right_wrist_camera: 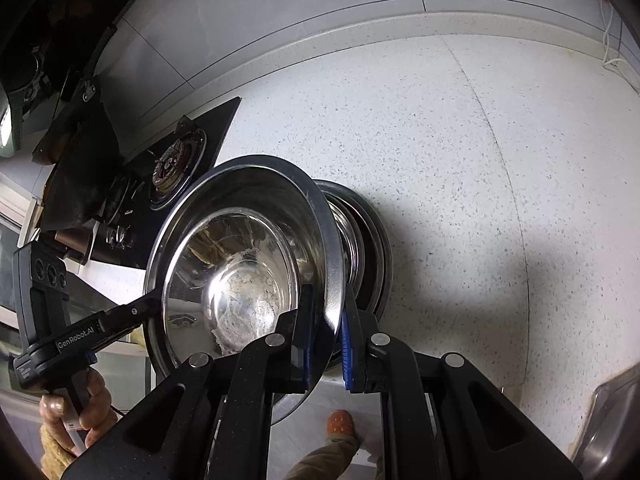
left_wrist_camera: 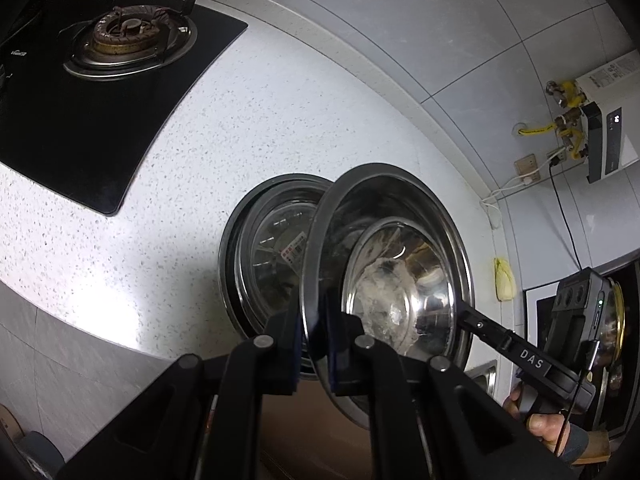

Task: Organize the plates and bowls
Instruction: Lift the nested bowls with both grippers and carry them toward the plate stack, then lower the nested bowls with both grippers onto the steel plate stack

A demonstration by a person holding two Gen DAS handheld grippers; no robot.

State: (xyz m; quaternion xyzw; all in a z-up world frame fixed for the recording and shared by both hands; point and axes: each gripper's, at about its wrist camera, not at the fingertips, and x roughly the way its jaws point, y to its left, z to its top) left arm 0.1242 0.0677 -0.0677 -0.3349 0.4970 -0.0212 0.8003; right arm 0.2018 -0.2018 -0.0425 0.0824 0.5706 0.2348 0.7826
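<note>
A shiny steel bowl (left_wrist_camera: pixel 394 268) is held tilted in the air by both grippers. My left gripper (left_wrist_camera: pixel 314 354) is shut on its near rim. My right gripper (right_wrist_camera: pixel 326 344) is shut on the opposite rim of the same bowl (right_wrist_camera: pixel 240 264). Behind it, a stack of steel bowls and plates (left_wrist_camera: pixel 266 256) with a label sticker rests on the speckled white counter (left_wrist_camera: pixel 224 120); the stack also shows in the right wrist view (right_wrist_camera: pixel 366 248). The right gripper's finger (left_wrist_camera: pixel 476 322) reaches the bowl rim in the left wrist view; the left gripper's finger (right_wrist_camera: pixel 136 312) shows in the right wrist view.
A black gas hob (left_wrist_camera: pixel 112 64) lies at the counter's far left, also seen in the right wrist view (right_wrist_camera: pixel 176 168). A water heater with pipes (left_wrist_camera: pixel 592 120) hangs on the tiled wall. A steel sink edge (right_wrist_camera: pixel 612 412) is at the right.
</note>
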